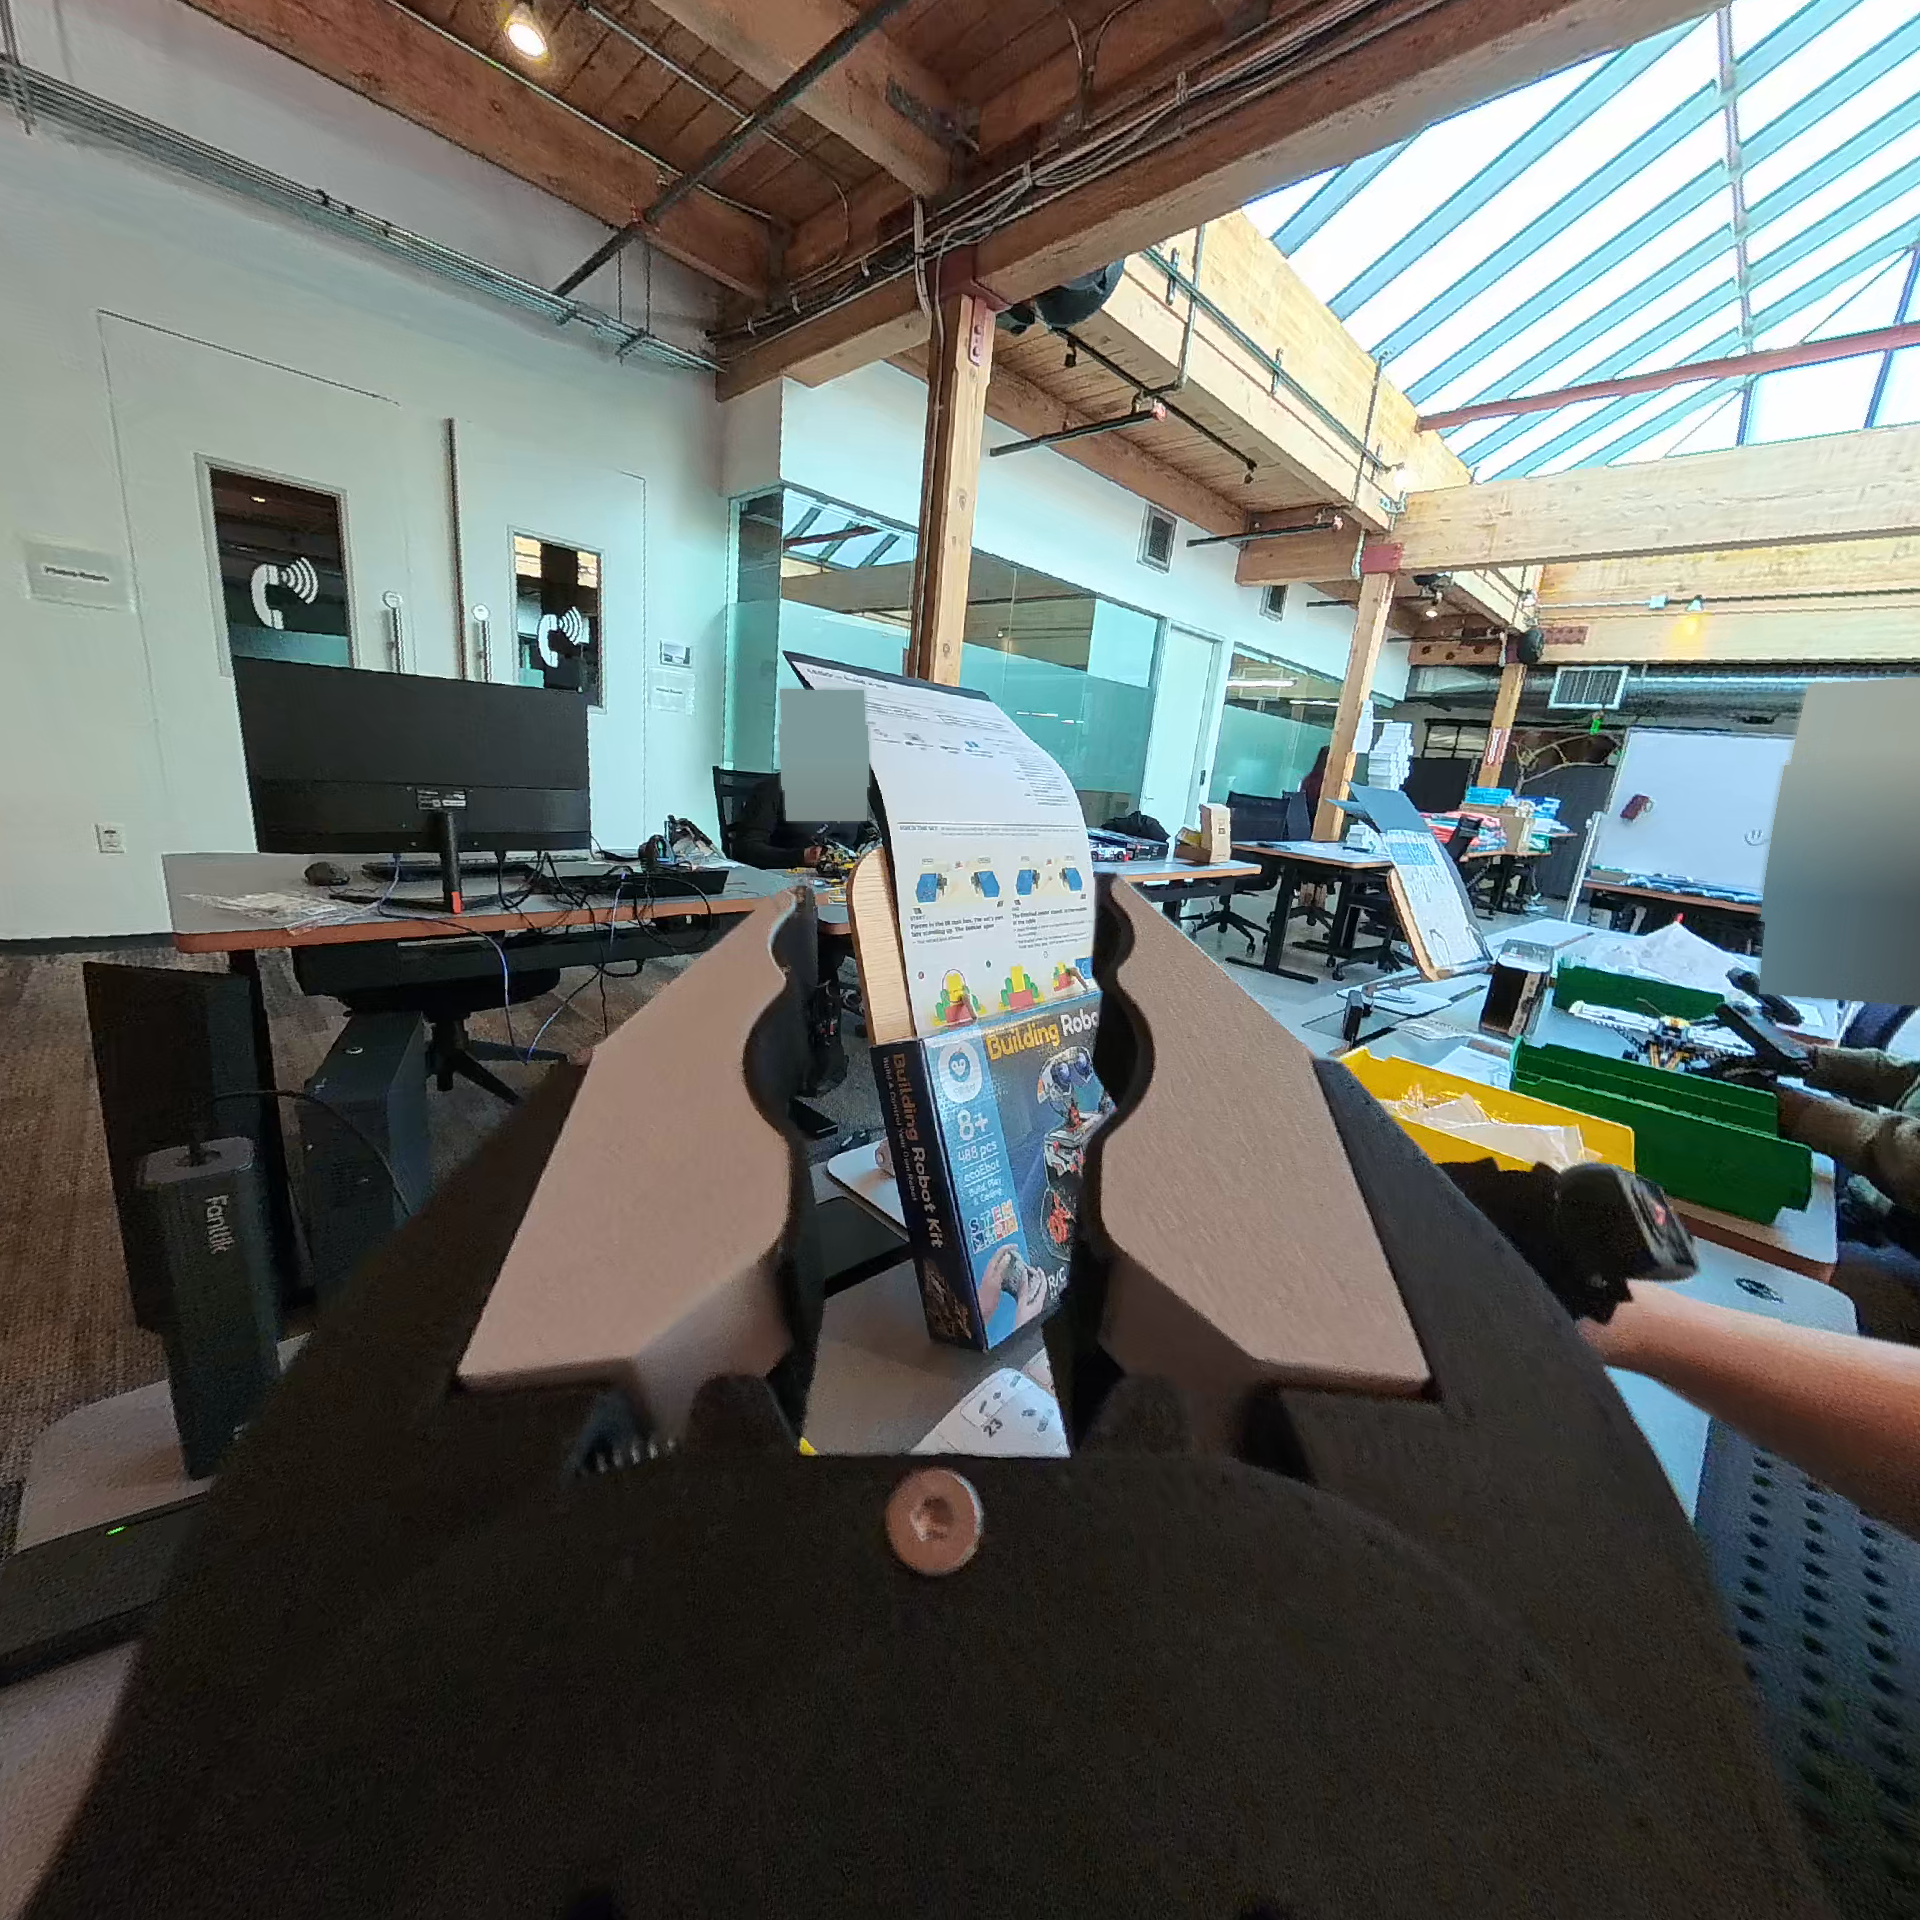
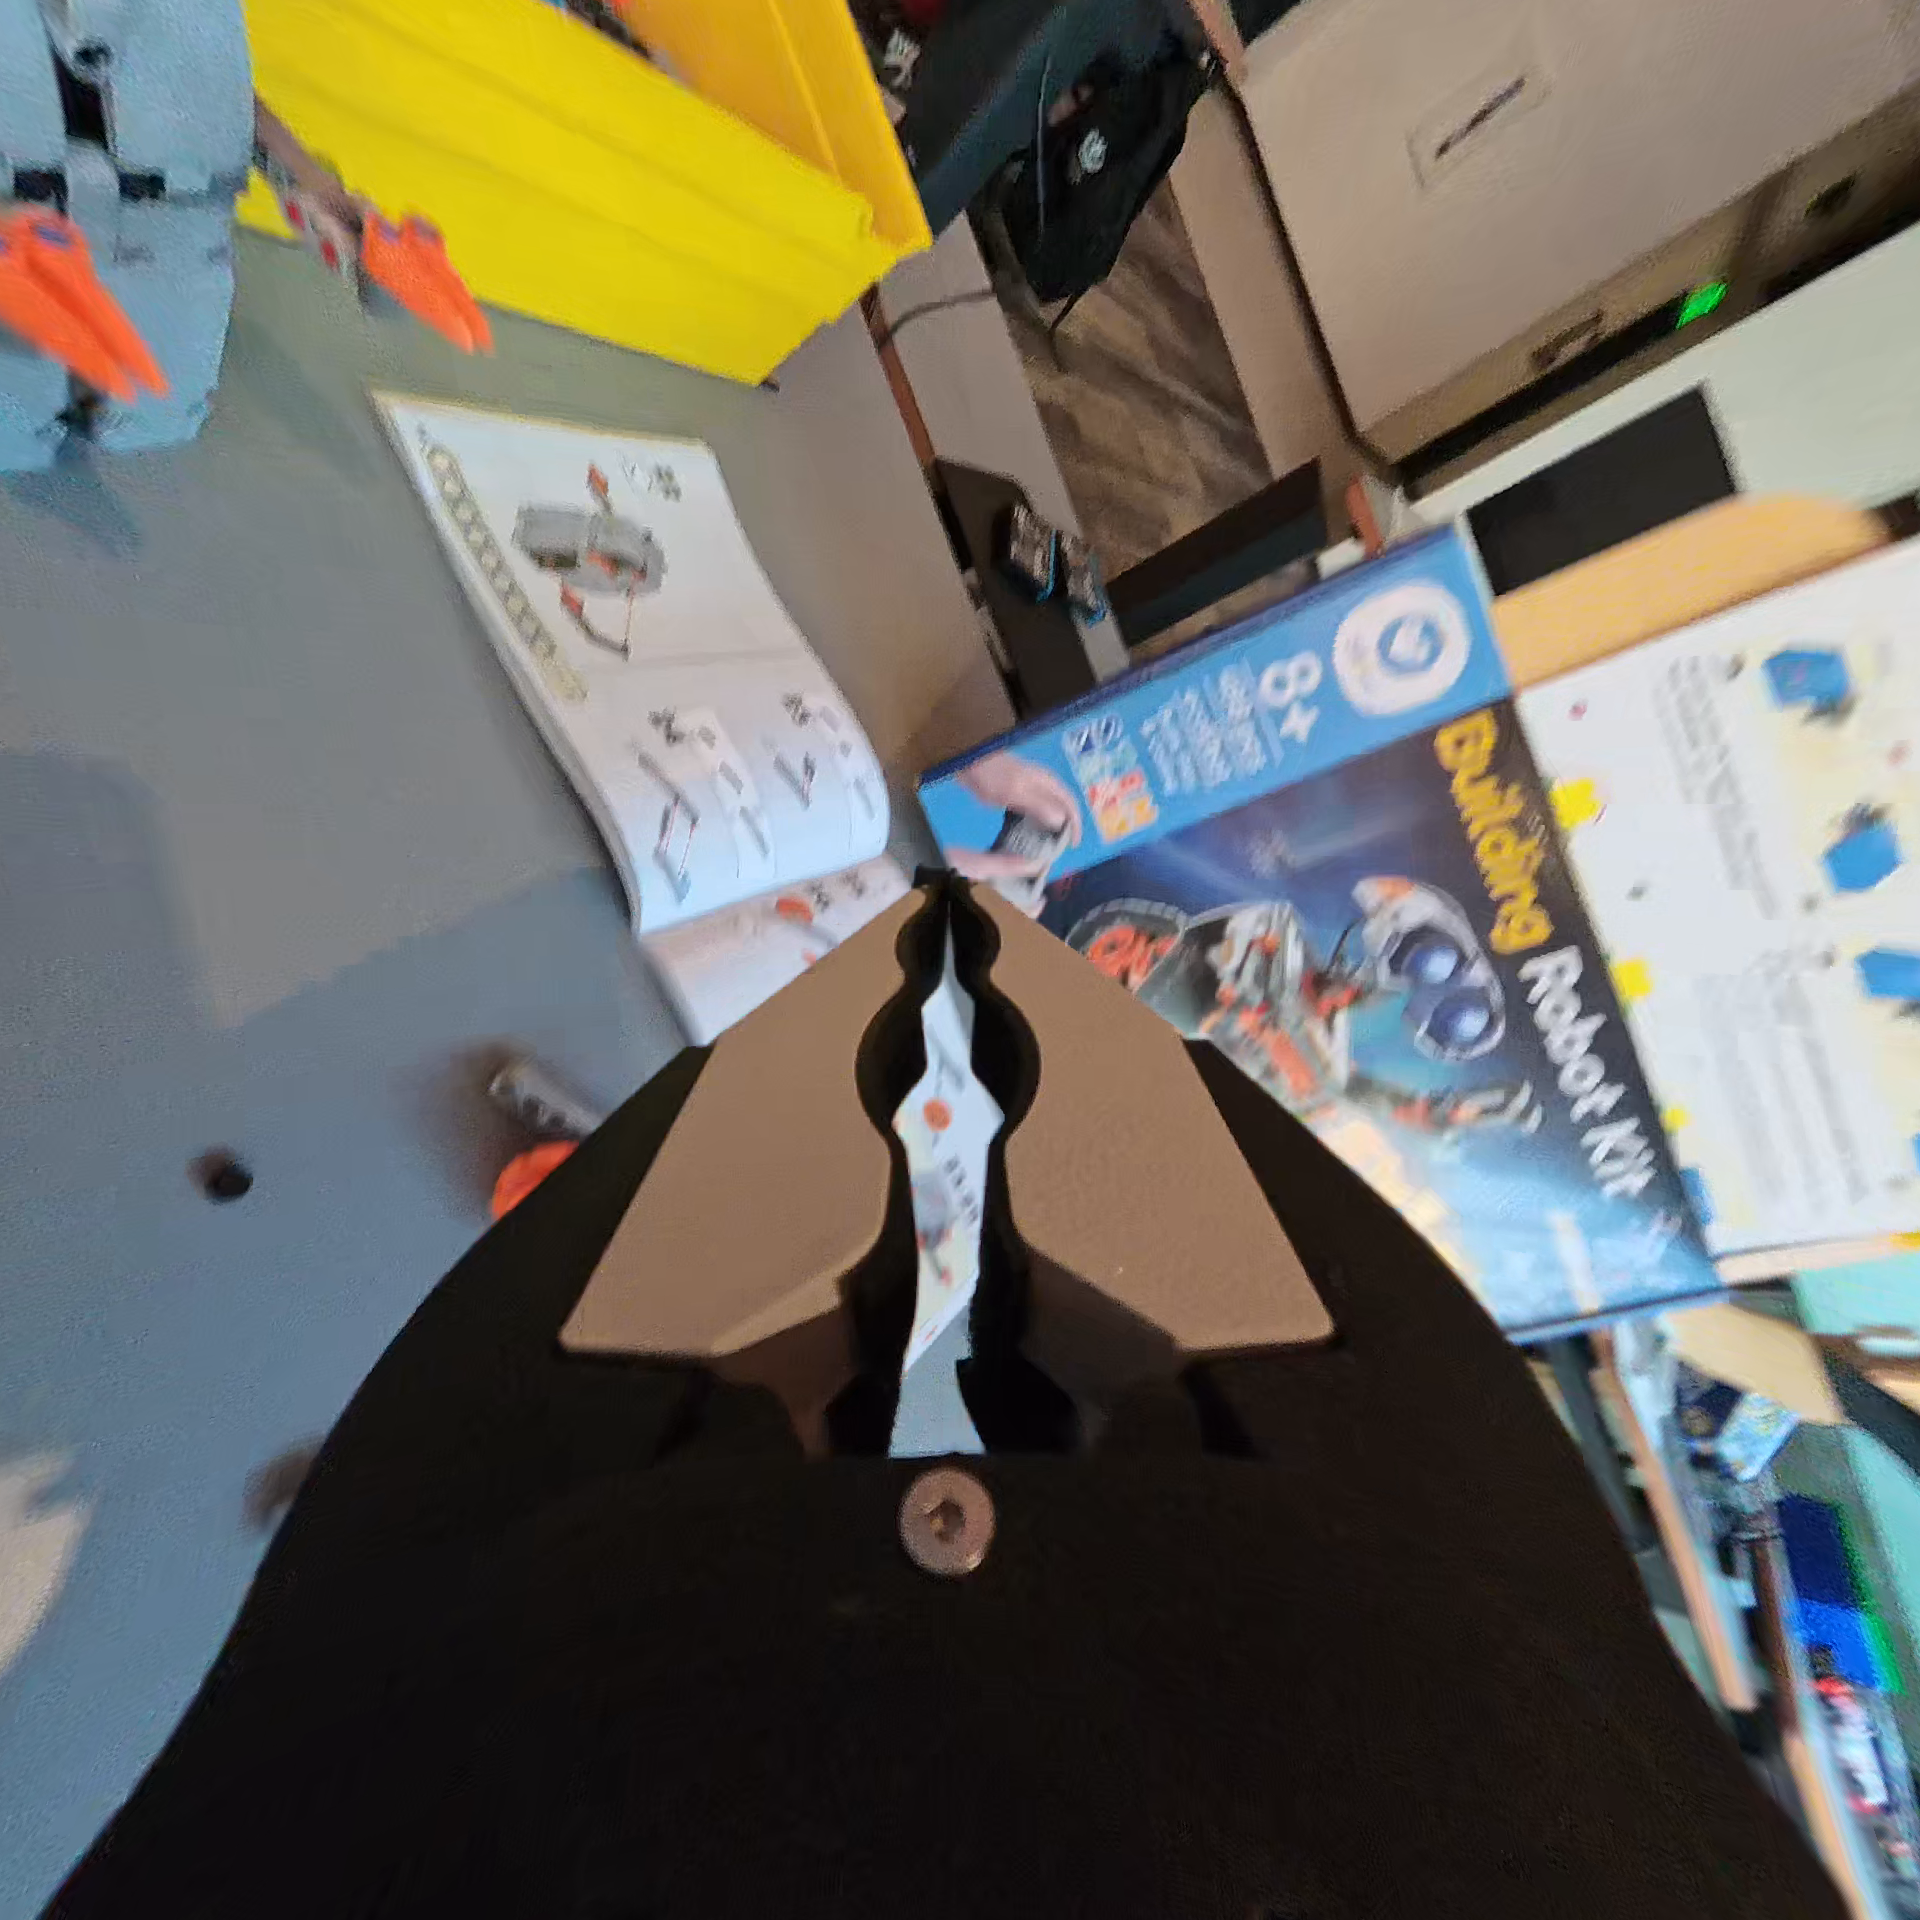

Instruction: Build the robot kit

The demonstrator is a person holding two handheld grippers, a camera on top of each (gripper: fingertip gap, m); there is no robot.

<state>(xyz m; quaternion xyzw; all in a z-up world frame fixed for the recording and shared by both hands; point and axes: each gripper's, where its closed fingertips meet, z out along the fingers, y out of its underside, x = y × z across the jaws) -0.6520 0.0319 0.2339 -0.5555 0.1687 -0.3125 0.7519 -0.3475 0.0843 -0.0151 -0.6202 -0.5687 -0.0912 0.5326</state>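
Observation:
My left gripper [image 1: 951, 904] is open and empty, held up in the air. Between its fingers I look at a blue robot-kit box [image 1: 987, 1174] standing upright on the grey table, with a wooden board [image 1: 878, 956] and a printed sheet [image 1: 987, 831] propped behind it. My right gripper [image 2: 945, 883] is shut, its tips meeting just over the near page of an open instruction booklet [image 2: 644, 665] that lies on the table [image 2: 260, 831]. White page shows through the gap between the jaws; I cannot tell whether a page is pinched. The same box [image 2: 1351, 987] stands just right of the tips.
A yellow bin [image 2: 582, 177] and a grey model with orange claws [image 2: 104, 260] sit beyond the booklet; a small orange part [image 2: 530, 1174] lies by my right gripper. In the left view, yellow [image 1: 1486, 1122] and green bins [image 1: 1652, 1132] stand right, with a gloved forearm [image 1: 1766, 1382]. Some 40 centimeters of space lies between my two pairs of fingers.

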